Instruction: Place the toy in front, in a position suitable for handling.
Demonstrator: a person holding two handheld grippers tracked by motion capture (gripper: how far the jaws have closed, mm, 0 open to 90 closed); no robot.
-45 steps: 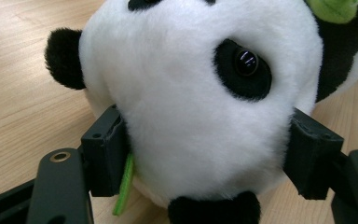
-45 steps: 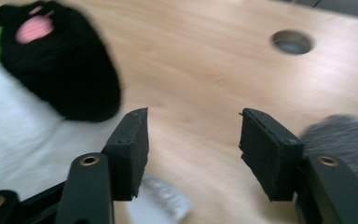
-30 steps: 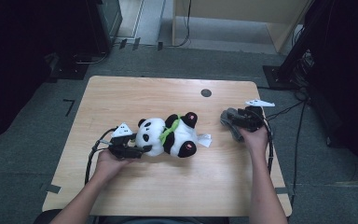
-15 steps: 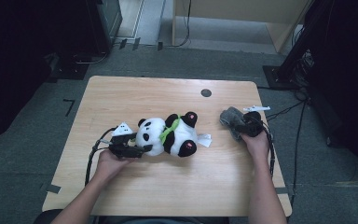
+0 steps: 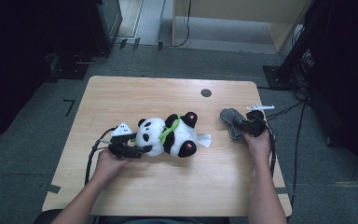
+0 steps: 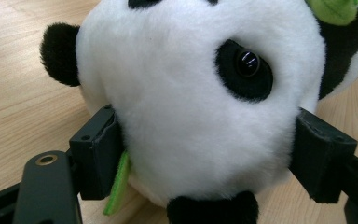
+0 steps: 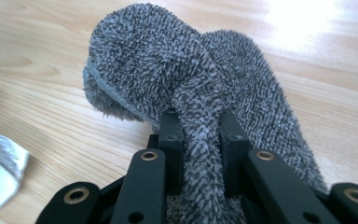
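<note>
Two tongs: left [image 6: 205, 158] clamps fluffy round panda [image 6: 196, 93]; right [image 7: 200, 140] pinches nubby grey cloth [image 7: 186, 70].

Soft white and black plush on the panda [image 6: 200, 93], short fluffy pile, with a glossy plastic eye [image 6: 248, 63] and a green felt tag [image 6: 117, 182]; rough nubby grey cloth [image 7: 191, 88], matt; pale wood tabletop [image 7: 37, 56], smooth with a light sheen; matt black plastic jaws with brass-coloured rivets
</note>
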